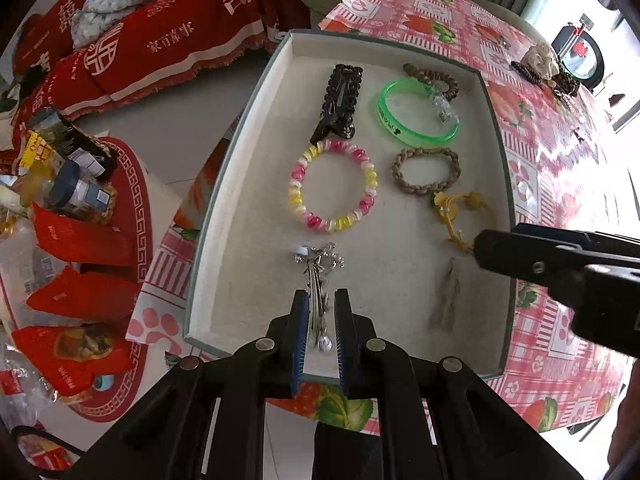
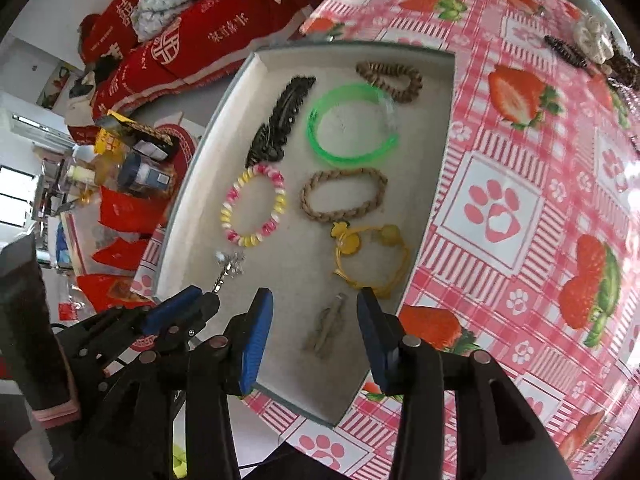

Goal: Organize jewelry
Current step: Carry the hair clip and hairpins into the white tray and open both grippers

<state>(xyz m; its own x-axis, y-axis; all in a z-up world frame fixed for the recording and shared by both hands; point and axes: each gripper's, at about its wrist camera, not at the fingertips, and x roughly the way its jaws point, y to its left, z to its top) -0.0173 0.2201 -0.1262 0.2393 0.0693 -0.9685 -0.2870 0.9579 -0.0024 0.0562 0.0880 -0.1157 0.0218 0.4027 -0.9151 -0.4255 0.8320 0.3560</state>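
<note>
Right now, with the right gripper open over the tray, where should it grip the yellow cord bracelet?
Probably the near loop of the yellow cord bracelet, opposite its duck charm. It lies flat on the tray, so come straight down with the right gripper, one finger inside the loop and one outside, clear of the small tan piece.

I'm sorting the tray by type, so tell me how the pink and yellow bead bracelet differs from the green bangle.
The bead bracelet is a ring of separate glossy pink, yellow and white beads; the green bangle is one smooth translucent band. The bead bracelet lies alone; the green bangle overlaps a brown beaded bracelet at the tray's far end. The bangle bears dark print; the beads show none. Both lie flat as rings in the tray.
</note>
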